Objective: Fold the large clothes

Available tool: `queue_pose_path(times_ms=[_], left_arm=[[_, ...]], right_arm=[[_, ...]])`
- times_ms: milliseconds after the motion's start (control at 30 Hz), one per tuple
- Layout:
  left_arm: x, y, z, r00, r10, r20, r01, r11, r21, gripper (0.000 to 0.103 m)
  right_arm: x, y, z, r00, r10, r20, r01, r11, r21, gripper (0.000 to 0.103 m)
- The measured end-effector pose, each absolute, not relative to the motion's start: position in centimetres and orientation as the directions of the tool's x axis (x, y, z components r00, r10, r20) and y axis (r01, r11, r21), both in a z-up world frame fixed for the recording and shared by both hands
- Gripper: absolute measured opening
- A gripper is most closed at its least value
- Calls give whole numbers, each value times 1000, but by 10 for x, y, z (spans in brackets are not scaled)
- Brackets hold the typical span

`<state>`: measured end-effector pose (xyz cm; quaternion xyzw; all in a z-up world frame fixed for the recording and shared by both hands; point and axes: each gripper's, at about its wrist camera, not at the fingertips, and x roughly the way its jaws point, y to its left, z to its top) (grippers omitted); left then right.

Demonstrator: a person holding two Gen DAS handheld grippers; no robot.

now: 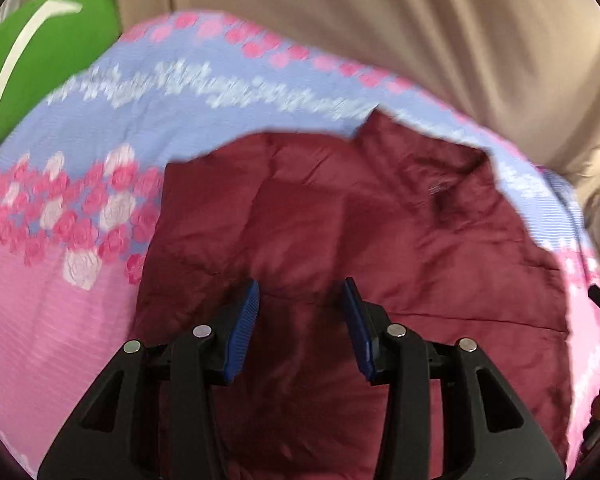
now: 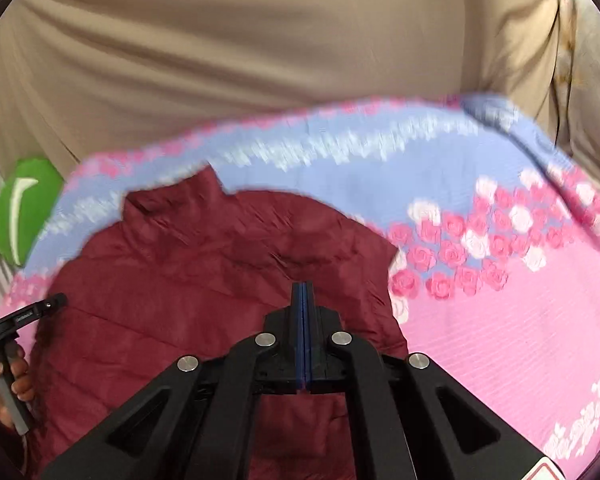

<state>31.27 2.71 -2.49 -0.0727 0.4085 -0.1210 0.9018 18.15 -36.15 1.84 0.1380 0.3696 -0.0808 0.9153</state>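
Left gripper (image 1: 300,300), near field: jaws stand partly apart with nothing between the blue pads (image 1: 244,328); it hangs over the dark red padded jacket (image 1: 340,232) without touching it. Right gripper (image 2: 302,300): jaws pressed together, pad against pad, with no cloth pinched between them. Directly below and ahead of both tongs lies the jacket, spread on the pink and blue rose-print sheet (image 2: 500,320), its collar (image 2: 188,196) at the far edge. In the right view a hand (image 2: 4,376) on the other tool's handle shows at the lower left. Beyond the jacket the sheet runs on to a beige draped cloth (image 2: 260,60); a green cushion (image 1: 40,52) sits far left of the left tongs. Risks, as judged: a shut right gripper would skid over the slippery shell instead of catching a hem; a pinch taken too deep could gather the sheet along with the jacket; the puffy filling may spring a fold back open.
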Motion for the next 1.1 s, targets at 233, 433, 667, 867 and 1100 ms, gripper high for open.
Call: queue_pose_path(times_ms=[233, 433, 667, 867, 1100], left_arm=[[307, 33, -42, 663, -300, -686, 178, 953, -244, 42], [307, 35, -43, 668, -314, -674, 180, 948, -263, 45], [305, 34, -43, 669, -305, -678, 178, 951, -251, 45], [304, 23, -44, 664, -269, -698, 191, 963, -189, 47], [304, 19, -45, 662, -270, -699, 206, 962, -178, 54]], right_arm=[[174, -357, -7, 691, -34, -722, 248, 950, 193, 67], [197, -333, -26, 622, 6, -783, 189, 969, 158, 7], [208, -334, 13, 724, -66, -686, 194, 975, 112, 6], [235, -328, -28, 589, -136, -797, 213, 977, -9, 18], [263, -299, 56, 744, 23, -668, 80, 989, 124, 38]])
